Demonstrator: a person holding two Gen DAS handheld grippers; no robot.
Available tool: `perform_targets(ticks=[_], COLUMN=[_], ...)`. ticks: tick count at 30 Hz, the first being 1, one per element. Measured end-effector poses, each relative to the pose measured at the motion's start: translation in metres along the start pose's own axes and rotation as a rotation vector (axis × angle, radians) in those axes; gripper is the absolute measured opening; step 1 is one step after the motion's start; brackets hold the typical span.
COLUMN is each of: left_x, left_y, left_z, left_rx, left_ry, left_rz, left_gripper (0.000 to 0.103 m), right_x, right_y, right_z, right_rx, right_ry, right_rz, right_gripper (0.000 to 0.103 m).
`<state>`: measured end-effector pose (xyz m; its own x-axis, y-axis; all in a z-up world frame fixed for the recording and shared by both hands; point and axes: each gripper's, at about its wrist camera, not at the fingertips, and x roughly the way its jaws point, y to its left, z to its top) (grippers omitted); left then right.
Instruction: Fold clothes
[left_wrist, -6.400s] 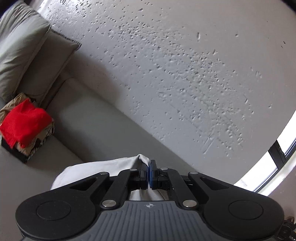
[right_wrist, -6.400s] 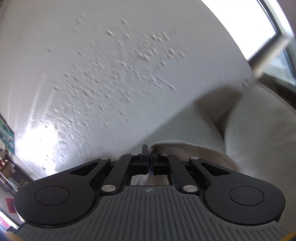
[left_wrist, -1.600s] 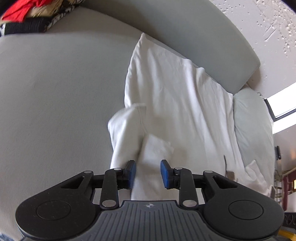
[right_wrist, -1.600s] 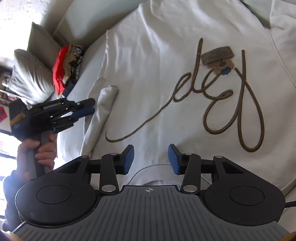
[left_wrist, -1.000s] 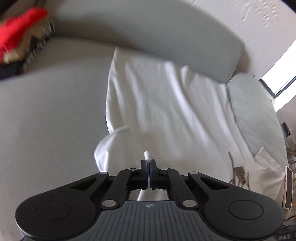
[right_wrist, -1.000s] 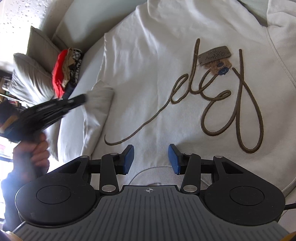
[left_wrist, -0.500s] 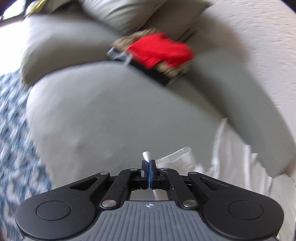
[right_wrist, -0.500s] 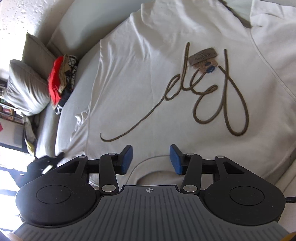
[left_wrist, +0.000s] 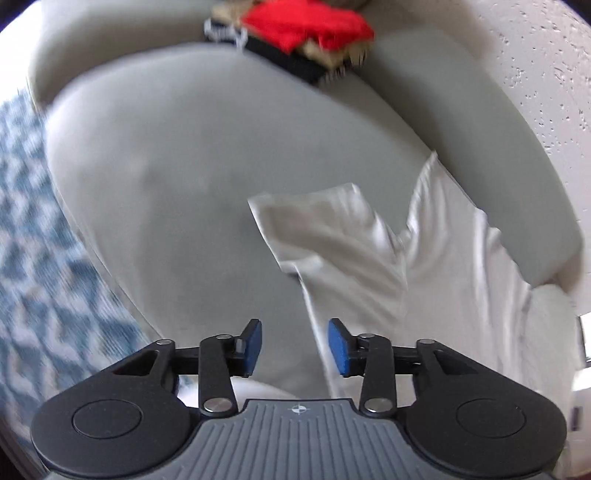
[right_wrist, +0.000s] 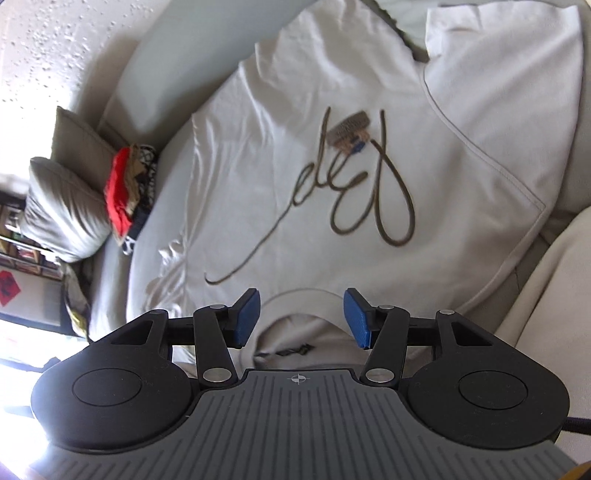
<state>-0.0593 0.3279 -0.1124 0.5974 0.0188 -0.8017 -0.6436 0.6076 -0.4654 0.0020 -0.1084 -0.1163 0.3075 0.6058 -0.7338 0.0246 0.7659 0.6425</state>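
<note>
A white T-shirt (right_wrist: 295, 155) with a brown script print lies flat, front up, on a grey sofa (left_wrist: 192, 177). Its neckline is nearest the right gripper (right_wrist: 301, 319), whose jaws are opening above the collar with nothing between them. In the left wrist view the shirt's sleeve (left_wrist: 332, 229) lies spread out on the seat cushion, with the shirt's side edge (left_wrist: 317, 332) running down towards the left gripper (left_wrist: 295, 347). The left gripper's jaws are opening; only that loose edge lies below their gap, and the pads press on nothing.
A stack of folded clothes with a red piece on top (left_wrist: 306, 26) (right_wrist: 118, 188) sits at the far end of the seat, beside grey cushions (right_wrist: 66, 214). A blue patterned rug (left_wrist: 44, 258) lies beyond the sofa's front edge. A textured white wall (right_wrist: 48, 48) stands behind.
The left gripper, shut on the sleeve tip half a second ago, has opened and let it go; the sleeve now lies spread out. The right gripper's jaws have widened a little.
</note>
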Motion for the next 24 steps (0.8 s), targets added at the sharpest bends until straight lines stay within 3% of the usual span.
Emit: perform_targets(ticks=[4,11,15,18,19,20,22,24], left_x=[0.019,0.002,0.015,0.029,0.028,0.026,0.023,0.022], left_y=[-0.004,-0.004,0.009,0.004,0.002,0.0,-0.003,-0.002], left_z=[-0.001,0.007,0.023,0.035,0.036,0.038,0.04,0.04], left_rx=[-0.017,-0.028,-0.027,0.035,0.056,0.076,0.117,0.071], left_ry=[0.041,-0.121,-0.145,-0.125,-0.144,-0.165,-0.205,-0.213], left_rz=[-0.017,0.043,0.063,-0.028,-0.032,-0.034,-0.04,0.001], left_gripper=[0.027,0.034,0.026,0.019,0.006,0.001,0.001,0.001], right_x=[-0.004,0.022,0.052,0.067,0.07,0.071,0.071,0.071], right_y=[0.013,0.064,0.096,0.105,0.105,0.104,0.099,0.093], right_z=[-0.004,-0.021,-0.034,-0.039,-0.04,-0.04,-0.039,-0.037], right_rx=[-0.077,-0.332,-0.436,-0.442,-0.437,-0.435,-0.424,-0.397], right_ry=[-0.003,0.119,0.188,0.22,0.226,0.23,0.23,0.228], right_rz=[0.014,0.089,0.098,0.095,0.093,0.087,0.068,0.058], right_gripper=[0.056,0.056,0.056,0.056,0.056,0.056,0.056,0.056])
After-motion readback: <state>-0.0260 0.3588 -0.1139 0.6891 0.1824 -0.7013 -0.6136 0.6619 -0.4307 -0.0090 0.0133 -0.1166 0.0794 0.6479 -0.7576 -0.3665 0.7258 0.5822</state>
